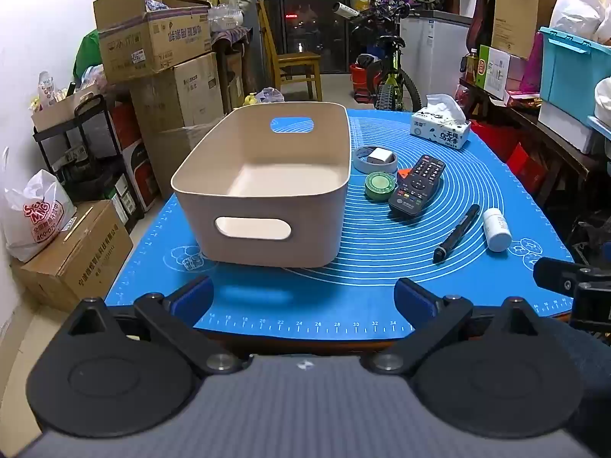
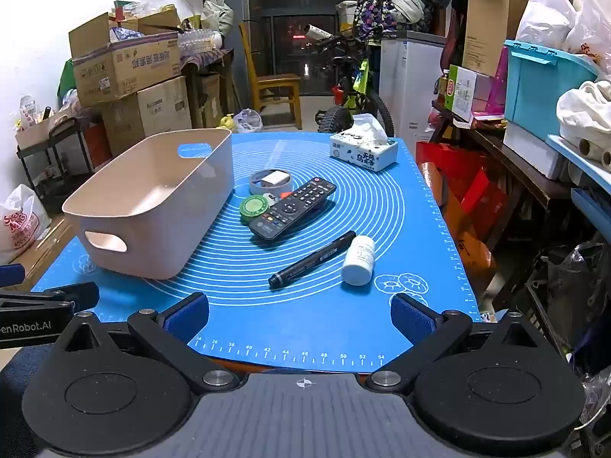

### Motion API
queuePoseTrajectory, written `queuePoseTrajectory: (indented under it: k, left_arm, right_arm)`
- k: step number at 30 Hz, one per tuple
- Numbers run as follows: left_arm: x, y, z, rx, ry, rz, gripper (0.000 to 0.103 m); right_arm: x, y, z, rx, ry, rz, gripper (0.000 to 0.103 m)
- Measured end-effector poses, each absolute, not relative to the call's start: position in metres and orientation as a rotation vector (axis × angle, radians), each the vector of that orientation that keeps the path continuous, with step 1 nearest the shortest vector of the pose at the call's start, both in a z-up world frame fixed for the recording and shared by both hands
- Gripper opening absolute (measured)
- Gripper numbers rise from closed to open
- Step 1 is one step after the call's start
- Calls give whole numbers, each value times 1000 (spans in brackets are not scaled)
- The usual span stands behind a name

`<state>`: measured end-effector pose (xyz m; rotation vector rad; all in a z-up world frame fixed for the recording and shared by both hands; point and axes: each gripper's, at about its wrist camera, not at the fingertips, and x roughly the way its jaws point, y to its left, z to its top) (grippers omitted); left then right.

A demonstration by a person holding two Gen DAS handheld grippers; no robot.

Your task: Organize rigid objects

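An empty beige bin [image 1: 267,191] [image 2: 152,206] stands on the left of a blue mat [image 1: 477,191] [image 2: 382,206]. To its right lie a black remote [image 1: 417,186] [image 2: 293,207], a green round tin [image 1: 379,186] [image 2: 252,207], a grey tape roll holding a white block [image 1: 375,158] [image 2: 270,182], a black marker [image 1: 456,232] [image 2: 312,259] and a white pill bottle [image 1: 496,229] [image 2: 358,259]. My left gripper [image 1: 303,299] is open and empty at the mat's near edge, before the bin. My right gripper [image 2: 299,316] is open and empty, short of the marker.
A tissue box [image 1: 440,128] [image 2: 364,150] sits at the mat's far right. Stacked cardboard boxes [image 1: 152,38] and a black cart [image 1: 88,145] stand left of the table. A chair [image 1: 290,61], a bicycle [image 1: 389,76] and cluttered shelves [image 2: 534,122] surround it.
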<state>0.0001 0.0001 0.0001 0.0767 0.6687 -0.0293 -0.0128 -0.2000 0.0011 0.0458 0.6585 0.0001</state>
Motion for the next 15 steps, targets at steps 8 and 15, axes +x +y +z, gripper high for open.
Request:
queuePoseTrajectory:
  k: [8,15]
  left_arm:
    - [-1,3,0,81,665,-26,100]
    - [0,4,0,86,665,-29,100]
  right_arm:
    - [-14,-199,1,47,657,-2,101]
    - [-14,-198,1,45,655,2,101]
